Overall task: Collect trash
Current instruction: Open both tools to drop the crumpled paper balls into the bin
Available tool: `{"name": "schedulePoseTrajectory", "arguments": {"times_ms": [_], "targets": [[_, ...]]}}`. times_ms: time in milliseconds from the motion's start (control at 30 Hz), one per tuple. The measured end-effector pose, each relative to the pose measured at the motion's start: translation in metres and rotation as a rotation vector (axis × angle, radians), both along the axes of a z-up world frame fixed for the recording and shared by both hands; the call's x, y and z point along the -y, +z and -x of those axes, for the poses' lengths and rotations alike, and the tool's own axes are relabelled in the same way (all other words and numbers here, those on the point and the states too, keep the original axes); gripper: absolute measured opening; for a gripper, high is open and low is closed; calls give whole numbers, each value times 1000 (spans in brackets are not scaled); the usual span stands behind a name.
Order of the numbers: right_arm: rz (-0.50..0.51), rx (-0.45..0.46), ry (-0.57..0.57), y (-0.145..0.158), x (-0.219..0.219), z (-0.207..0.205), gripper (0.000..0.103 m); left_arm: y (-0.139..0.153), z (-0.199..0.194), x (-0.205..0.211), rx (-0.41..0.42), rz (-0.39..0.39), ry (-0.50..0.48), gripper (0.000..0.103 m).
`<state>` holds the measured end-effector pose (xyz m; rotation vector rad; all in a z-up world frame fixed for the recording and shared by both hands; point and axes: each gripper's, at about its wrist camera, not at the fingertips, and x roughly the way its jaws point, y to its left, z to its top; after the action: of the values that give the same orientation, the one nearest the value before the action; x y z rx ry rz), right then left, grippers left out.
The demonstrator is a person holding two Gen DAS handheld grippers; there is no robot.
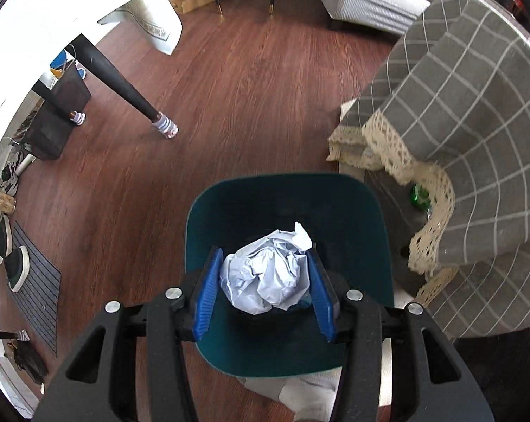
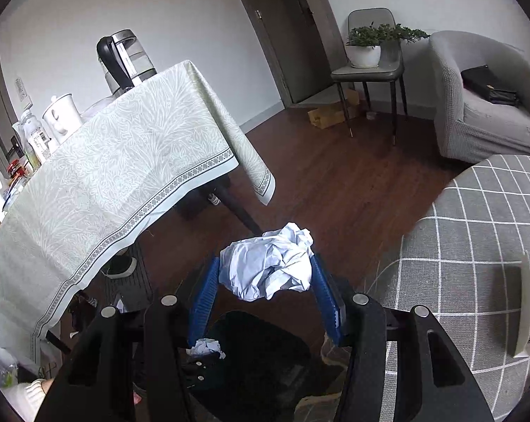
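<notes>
My left gripper (image 1: 265,274) is shut on a crumpled white paper ball (image 1: 265,276) and holds it over the open mouth of a teal trash bin (image 1: 374,246) on the wooden floor. My right gripper (image 2: 265,270) is shut on a second crumpled white paper ball (image 2: 268,267), held above the floor. Below it in the right wrist view the bin shows as a dark opening (image 2: 265,351), with the left gripper and its paper ball (image 2: 205,347) over it.
A round table with a grey checked cloth (image 1: 468,112) stands right of the bin, with a green object (image 1: 419,195) under it. A table with a pale cloth (image 2: 106,176) and black legs (image 1: 113,81) stands at the left. Shoes and a mat (image 1: 36,281) lie far left. An armchair (image 2: 483,105) is beyond.
</notes>
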<state>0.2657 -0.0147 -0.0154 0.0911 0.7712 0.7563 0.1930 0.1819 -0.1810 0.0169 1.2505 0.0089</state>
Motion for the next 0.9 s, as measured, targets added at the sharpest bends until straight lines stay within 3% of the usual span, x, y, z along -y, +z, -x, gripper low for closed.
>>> {"name": "schedulePoseTrajectory", "arguments": {"times_ms": [300,433,567,767,900], "targets": [[45,-22,47,-15,-32,3,53,-22,11,-6,-104,-12,-30,55],[66,-26,74,-20,-45,7,53,-26,15,-9,-131,-7,-43,66],[69,-48,88,-27,-53,6,53,-22,17,-15,-107,2,-36,74],[94,-85,102,-42,-66,3,53,-8,21,-27,-58,24,4,74],[172,-93,111,-58,-75,1,53,12,22,-36,12,64,27,74]]}}
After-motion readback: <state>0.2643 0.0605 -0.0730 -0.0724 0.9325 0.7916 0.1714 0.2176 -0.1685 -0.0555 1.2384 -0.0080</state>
